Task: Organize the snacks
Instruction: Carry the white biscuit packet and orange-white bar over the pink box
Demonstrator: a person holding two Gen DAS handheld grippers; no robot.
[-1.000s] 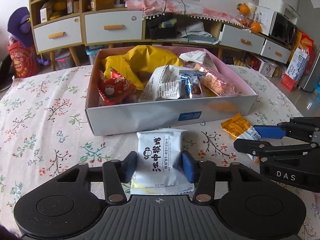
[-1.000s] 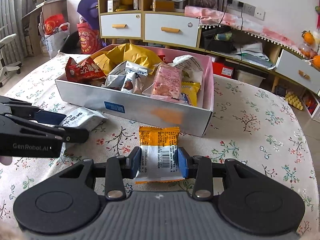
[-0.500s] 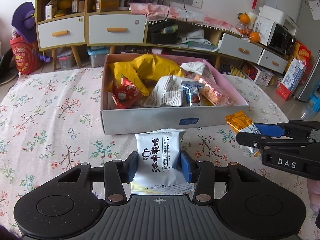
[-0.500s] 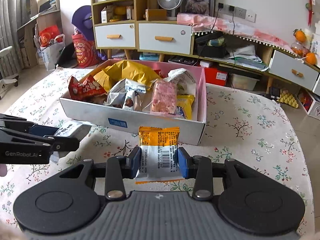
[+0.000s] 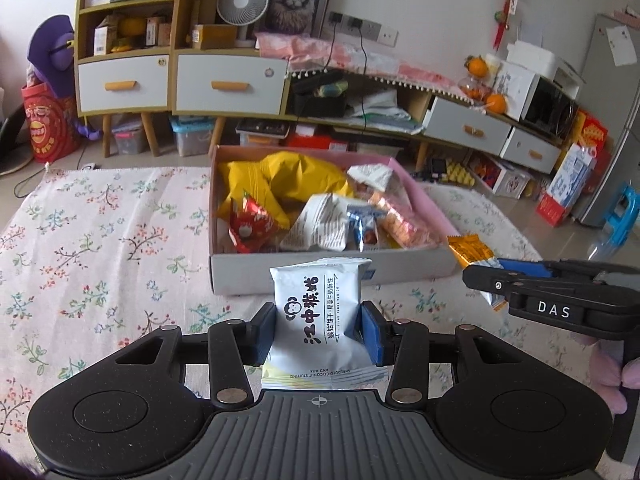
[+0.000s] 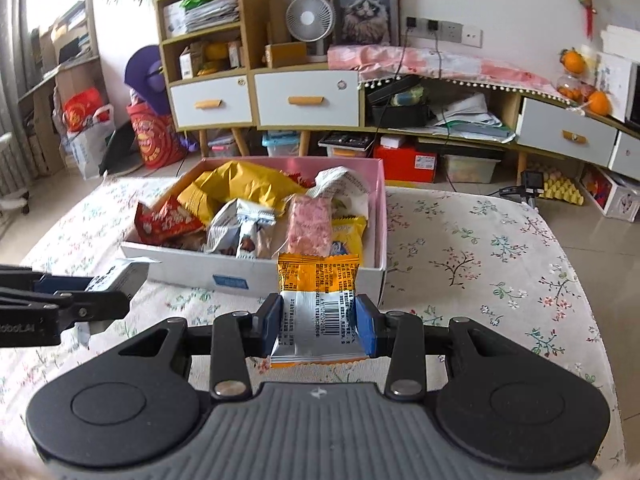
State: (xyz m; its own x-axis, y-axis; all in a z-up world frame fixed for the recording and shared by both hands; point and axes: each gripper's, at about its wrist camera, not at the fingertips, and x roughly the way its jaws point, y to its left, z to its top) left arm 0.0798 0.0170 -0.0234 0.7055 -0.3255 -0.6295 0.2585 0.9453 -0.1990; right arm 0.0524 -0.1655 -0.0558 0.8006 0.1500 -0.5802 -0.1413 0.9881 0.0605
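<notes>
Our left tongs point(image 5: 319, 334) pinch a white snack packet point(image 5: 318, 322), our right tongs point(image 6: 320, 330) an orange snack packet point(image 6: 318, 304), both held just before the snack box point(image 5: 332, 270) above the surface point(image 5: 100, 248).

Right hand-held gripper point(image 6: 319, 330), bottom centre of frame: blue pads pressed on both sides of an orange-and-silver snack packet point(image 6: 318, 304), barcode side up. Behind it, mid-frame, an open box point(image 6: 256, 276) full of mixed snack bags on the floral table point(image 6: 480, 264). Left hand-held gripper point(image 6: 116, 292) at left edge grips a white packet point(image 6: 120, 276).
</notes>
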